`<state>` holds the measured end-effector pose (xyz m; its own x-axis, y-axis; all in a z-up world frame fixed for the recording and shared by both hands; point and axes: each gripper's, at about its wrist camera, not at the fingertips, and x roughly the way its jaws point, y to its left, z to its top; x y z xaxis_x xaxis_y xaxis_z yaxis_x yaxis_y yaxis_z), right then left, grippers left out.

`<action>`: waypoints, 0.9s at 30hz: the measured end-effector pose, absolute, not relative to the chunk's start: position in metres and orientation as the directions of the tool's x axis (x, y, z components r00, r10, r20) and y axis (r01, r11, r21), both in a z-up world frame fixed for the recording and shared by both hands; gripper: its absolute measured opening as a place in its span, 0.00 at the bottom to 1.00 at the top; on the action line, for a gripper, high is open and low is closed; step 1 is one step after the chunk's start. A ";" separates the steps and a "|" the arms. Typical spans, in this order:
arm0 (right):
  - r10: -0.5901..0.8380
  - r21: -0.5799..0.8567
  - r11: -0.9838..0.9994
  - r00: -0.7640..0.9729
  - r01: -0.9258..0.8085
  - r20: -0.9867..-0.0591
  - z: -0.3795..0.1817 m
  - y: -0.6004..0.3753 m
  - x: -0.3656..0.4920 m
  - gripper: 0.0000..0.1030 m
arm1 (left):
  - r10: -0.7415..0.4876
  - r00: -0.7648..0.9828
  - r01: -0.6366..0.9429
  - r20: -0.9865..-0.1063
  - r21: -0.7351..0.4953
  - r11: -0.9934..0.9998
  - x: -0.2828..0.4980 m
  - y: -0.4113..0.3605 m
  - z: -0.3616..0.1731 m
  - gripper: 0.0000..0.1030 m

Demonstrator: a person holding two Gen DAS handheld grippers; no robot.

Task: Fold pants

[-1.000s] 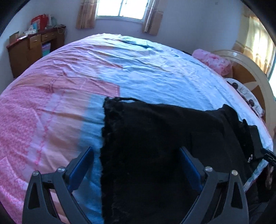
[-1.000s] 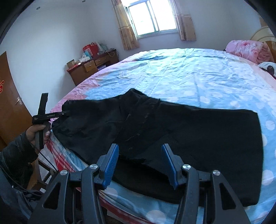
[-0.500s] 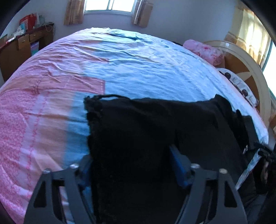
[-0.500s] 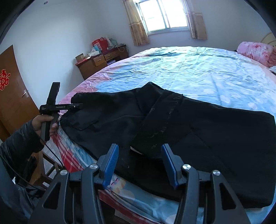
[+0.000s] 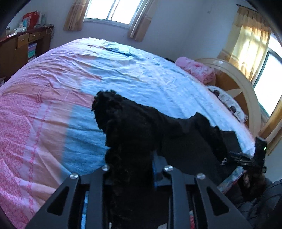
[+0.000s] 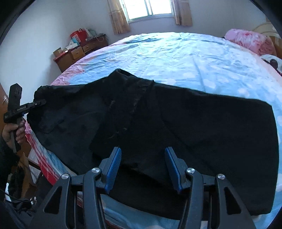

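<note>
Black pants lie spread across the near side of the bed, waist end at left edge. Left tool clamped on bunched waistband fabric, lifting it off the sheet. Right tool spread apart, nothing between its blue pads, over the pants' near edge. Pink blanket far right.

A wide bed fills the room ahead of the right gripper, its sheet blue with pale blotches and pink toward the left edge. Beyond it a bright window with tan curtains breaks the white far wall. A wooden dresser piled with boxes stands far left. A pink blanket lies far right by the curved headboard.
</note>
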<state>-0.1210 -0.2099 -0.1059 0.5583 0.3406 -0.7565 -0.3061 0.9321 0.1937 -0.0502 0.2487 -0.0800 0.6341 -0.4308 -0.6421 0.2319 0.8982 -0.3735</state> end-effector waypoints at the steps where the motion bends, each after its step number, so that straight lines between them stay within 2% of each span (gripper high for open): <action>1: 0.342 0.195 0.931 0.559 -0.307 -0.755 -0.106 -0.210 -0.121 0.52 | -0.441 0.636 0.232 -0.633 -0.388 0.892 -0.052 0.249 -0.078 0.23; 3: 0.347 0.204 0.931 0.562 -0.302 -0.751 -0.106 -0.211 -0.121 0.52 | -0.500 0.636 0.223 -0.588 -0.480 0.848 -0.055 0.252 -0.069 0.22; 8: 0.380 0.248 0.922 0.583 -0.297 -0.718 -0.100 -0.214 -0.122 0.52 | -0.544 0.643 0.255 -0.539 -0.519 0.816 -0.065 0.238 -0.039 0.22; 13: 0.376 0.233 0.922 0.567 -0.310 -0.733 -0.102 -0.210 -0.123 0.52 | -0.597 0.619 0.258 -0.511 -0.585 0.769 -0.069 0.210 -0.008 0.22; 22: 0.396 0.316 0.917 0.665 -0.245 -0.633 -0.079 -0.239 -0.140 0.52 | -0.668 0.565 0.350 -0.484 -0.593 0.725 -0.068 0.099 0.034 0.22; 27: 0.332 0.362 0.923 0.750 -0.133 -0.572 -0.064 -0.278 -0.157 0.52 | -0.731 0.512 0.429 -0.451 -0.603 0.672 -0.056 0.025 0.044 0.21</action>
<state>-0.1565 -0.2775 -0.0637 0.7502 0.3321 -0.5717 -0.1329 0.9228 0.3617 -0.0562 0.0250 0.0443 0.5119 -0.7312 -0.4508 0.4293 0.6723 -0.6031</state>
